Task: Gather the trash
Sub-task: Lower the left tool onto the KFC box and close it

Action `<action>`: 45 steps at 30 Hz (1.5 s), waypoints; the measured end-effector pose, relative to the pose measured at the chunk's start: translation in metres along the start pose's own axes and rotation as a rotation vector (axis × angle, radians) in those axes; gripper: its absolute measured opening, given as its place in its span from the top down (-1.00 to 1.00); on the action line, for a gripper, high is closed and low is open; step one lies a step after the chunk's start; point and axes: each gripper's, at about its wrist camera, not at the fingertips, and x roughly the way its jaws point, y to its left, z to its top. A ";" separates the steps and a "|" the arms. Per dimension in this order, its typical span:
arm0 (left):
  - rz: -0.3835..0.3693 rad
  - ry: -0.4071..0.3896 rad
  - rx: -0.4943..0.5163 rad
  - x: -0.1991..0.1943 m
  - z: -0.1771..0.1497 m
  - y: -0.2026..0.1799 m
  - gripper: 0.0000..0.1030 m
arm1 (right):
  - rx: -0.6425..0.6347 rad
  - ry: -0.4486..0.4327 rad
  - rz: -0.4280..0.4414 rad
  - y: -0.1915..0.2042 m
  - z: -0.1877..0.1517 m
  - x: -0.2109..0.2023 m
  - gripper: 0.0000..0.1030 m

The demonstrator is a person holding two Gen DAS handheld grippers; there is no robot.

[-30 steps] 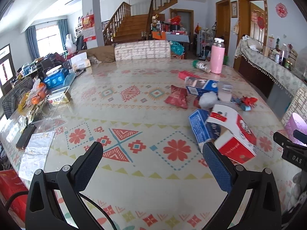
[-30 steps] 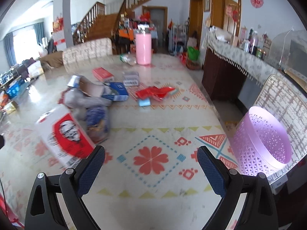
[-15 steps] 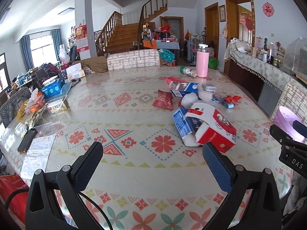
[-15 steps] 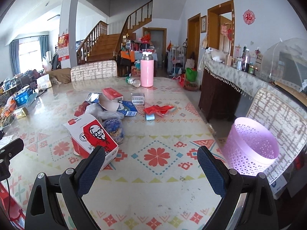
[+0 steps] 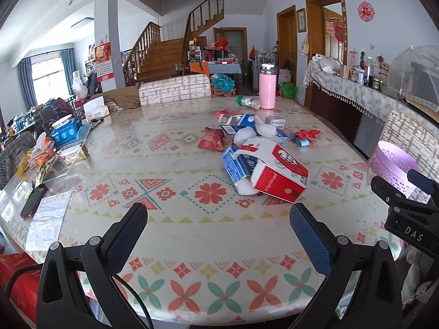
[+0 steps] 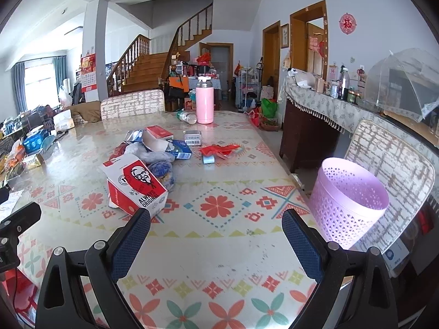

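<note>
Left wrist view: at the far left edge of the table lie a phone and a sheet of paper, with snack packs and a blue box beyond them. The left gripper hangs over the near table edge, fingers spread wide and holding nothing. Right of centre sits the trash pile: a red wrapper, a blue carton touching a red-and-white KFC box tipped on its side, crumpled plastic behind, then a red ribbon scrap. A pink flask stands upright at the far end, a bottle lying beside it. At the right, off the table edge, is the pink basket, with part of the other tool in front of it. Right wrist view: the KFC box lies left of centre, just beyond the left fingertip; the right gripper is also spread wide and empty above the table. The basket stands just beside the table's right edge, in front of a chair.
</note>
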 end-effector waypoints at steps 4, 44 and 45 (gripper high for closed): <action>-0.021 0.000 0.011 -0.004 -0.004 -0.007 -1.00 | 0.023 -0.011 -0.020 -0.011 -0.004 -0.008 -0.91; -0.153 0.107 0.052 0.041 0.019 -0.055 -1.00 | 0.189 0.059 -0.067 -0.091 -0.016 0.017 -0.92; -0.153 0.107 0.052 0.043 0.021 -0.054 -1.00 | 0.185 0.067 -0.065 -0.090 -0.014 0.021 -0.92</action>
